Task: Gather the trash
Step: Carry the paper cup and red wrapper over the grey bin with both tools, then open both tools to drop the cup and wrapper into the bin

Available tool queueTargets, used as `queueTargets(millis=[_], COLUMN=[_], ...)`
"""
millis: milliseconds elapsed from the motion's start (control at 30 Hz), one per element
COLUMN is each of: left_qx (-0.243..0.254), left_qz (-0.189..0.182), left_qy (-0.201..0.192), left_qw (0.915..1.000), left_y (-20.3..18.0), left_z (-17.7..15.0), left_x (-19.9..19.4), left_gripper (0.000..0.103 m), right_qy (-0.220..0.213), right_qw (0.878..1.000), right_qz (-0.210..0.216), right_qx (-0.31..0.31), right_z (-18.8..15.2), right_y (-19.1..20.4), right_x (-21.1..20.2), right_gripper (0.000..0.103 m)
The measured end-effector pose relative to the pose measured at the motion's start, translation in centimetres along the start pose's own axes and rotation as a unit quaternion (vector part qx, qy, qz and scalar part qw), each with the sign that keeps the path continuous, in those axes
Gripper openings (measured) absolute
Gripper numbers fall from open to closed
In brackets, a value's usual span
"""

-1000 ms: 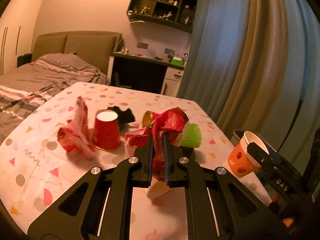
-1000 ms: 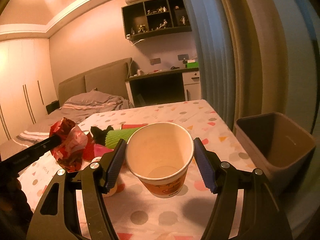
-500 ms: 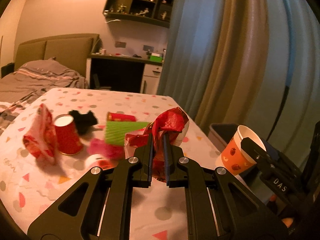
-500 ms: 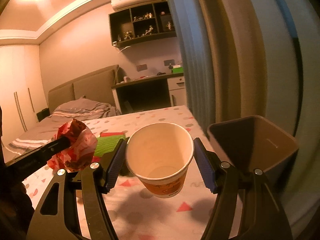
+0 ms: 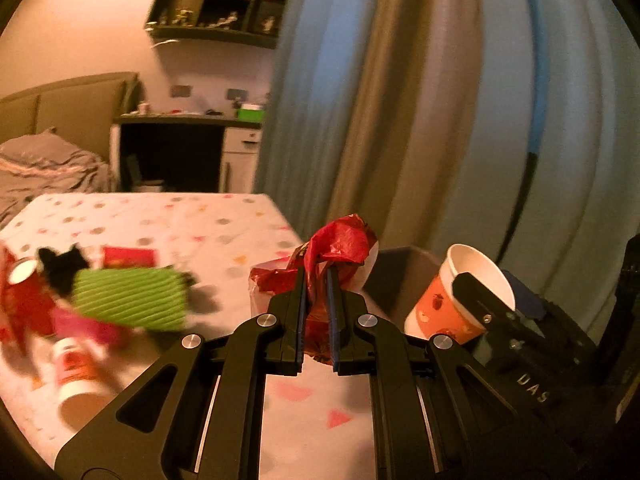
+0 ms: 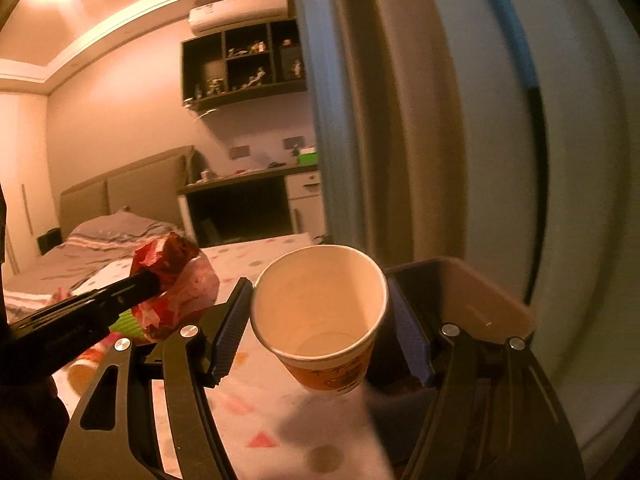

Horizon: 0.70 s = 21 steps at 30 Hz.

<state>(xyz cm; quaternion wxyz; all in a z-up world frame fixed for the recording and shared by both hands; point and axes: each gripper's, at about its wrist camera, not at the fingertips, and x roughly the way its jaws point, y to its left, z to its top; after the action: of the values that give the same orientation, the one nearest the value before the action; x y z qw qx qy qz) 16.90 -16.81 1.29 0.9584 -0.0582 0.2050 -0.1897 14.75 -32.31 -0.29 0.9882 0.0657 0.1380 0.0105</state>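
**Both grippers carry trash toward the bin**

The bin [image 6: 476, 292], dark and open-topped, stands off the desk [image 5: 168, 220] edge. The right gripper [image 6: 320, 320], nearer, clamps an upright paper cup [image 6: 320, 312] just before the bin's rim. The left gripper [image 5: 318, 300], farther from the bin, pinches a crumpled red wrapper [image 5: 340, 244] over the desk edge.

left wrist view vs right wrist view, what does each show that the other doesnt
Only the left wrist view shows the trash left on the table: a green ridged wrapper, a black scrap and a red packet.

Only the right wrist view shows the air conditioner and the paper cup's empty inside.

Both show the left gripper shut on the red wrapper, the right gripper holding the paper cup, and the bin beyond the table edge.
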Motion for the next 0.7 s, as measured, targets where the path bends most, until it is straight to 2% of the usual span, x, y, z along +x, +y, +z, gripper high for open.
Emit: queueTargets(millis=[367, 700], left_qx=[0.013, 0.009], left_qz=[-0.054, -0.089], left_qy=[0.021, 0.048], left_qw=[0.9982, 0.9948], left_y=[-5.7, -7.4], left_z=[0.1, -1.2], left_x=[7.9, 12.4], left_gripper=[0.009, 0.009], right_qy=[-0.008, 0.001], right_qw=[0.997, 0.996], right_qz=[-0.074, -0.088], right_qx=[0.014, 0.026], right_z=[0.4, 0.0], right_y=[-6.3, -8.1], right_x=[1.9, 3.7], right_gripper=[0.066, 0.066])
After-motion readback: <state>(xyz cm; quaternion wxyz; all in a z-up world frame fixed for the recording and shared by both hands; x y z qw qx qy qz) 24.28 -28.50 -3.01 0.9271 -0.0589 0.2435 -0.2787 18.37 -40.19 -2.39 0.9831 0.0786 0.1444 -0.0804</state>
